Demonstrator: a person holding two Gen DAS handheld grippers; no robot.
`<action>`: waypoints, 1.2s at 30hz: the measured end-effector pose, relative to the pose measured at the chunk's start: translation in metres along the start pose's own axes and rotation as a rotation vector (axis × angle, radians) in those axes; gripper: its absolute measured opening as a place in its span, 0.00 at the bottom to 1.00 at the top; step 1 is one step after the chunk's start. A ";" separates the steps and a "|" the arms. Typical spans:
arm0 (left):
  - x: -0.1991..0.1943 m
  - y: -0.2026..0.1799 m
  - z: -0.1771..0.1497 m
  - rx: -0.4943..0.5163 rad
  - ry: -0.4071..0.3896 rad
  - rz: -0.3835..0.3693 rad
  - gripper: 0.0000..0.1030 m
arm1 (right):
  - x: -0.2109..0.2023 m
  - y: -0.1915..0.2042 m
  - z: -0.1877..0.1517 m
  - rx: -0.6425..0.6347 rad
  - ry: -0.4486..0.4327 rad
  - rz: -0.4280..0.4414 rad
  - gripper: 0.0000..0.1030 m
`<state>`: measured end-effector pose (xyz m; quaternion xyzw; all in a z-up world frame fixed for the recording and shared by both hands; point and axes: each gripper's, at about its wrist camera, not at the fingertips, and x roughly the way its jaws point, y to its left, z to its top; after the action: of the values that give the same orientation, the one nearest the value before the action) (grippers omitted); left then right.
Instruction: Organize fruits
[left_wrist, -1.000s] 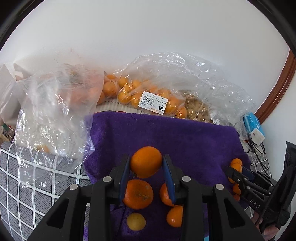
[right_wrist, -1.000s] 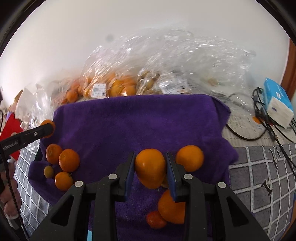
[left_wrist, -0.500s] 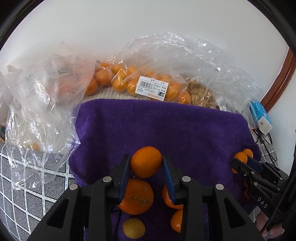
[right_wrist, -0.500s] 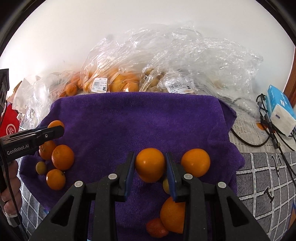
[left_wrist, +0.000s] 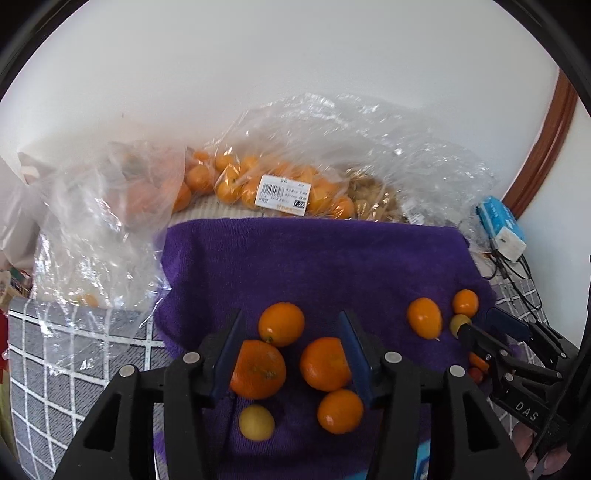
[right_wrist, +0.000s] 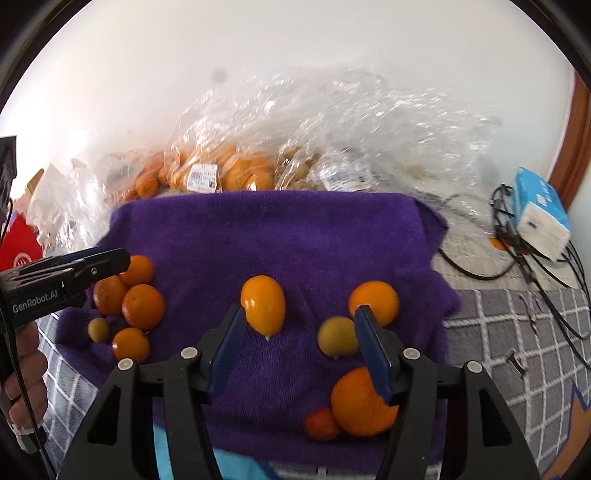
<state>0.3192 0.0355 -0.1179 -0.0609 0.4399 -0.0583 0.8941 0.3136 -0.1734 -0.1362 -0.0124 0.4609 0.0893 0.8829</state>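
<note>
A purple towel (left_wrist: 314, 258) (right_wrist: 277, 236) carries two groups of oranges. My left gripper (left_wrist: 290, 325) is open and empty; an orange (left_wrist: 281, 324) lies on the towel between its fingers, beside a bigger orange (left_wrist: 258, 369), two more, and a small yellow fruit (left_wrist: 256, 422). My right gripper (right_wrist: 300, 318) is open and empty; an oval orange (right_wrist: 263, 304) lies on the towel between its fingers, with a round orange (right_wrist: 373, 301), a yellowish fruit (right_wrist: 337, 336), a large orange (right_wrist: 364, 402) and a small red fruit (right_wrist: 320, 424) to its right.
Clear plastic bags of oranges (left_wrist: 280, 184) (right_wrist: 221, 173) lie behind the towel against the white wall. A blue-white box (right_wrist: 541, 212) with black cables sits at the right. A grey checked cloth (left_wrist: 74, 354) covers the table. A red item (right_wrist: 20, 243) is at far left.
Both grippers have opened and let go of their oranges, which now rest on the towel. Both cameras have pulled back slightly.
</note>
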 end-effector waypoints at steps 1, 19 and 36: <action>-0.008 -0.002 -0.001 0.006 -0.009 0.002 0.51 | -0.008 -0.002 -0.001 0.013 -0.007 -0.004 0.59; -0.169 -0.029 -0.074 0.046 -0.144 0.008 0.62 | -0.176 -0.018 -0.051 0.124 -0.107 -0.079 0.68; -0.225 -0.062 -0.132 0.080 -0.180 0.075 0.81 | -0.256 -0.016 -0.114 0.124 -0.182 -0.148 0.98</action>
<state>0.0749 0.0023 -0.0119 -0.0138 0.3571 -0.0365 0.9332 0.0808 -0.2384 0.0064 0.0165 0.3812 -0.0041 0.9243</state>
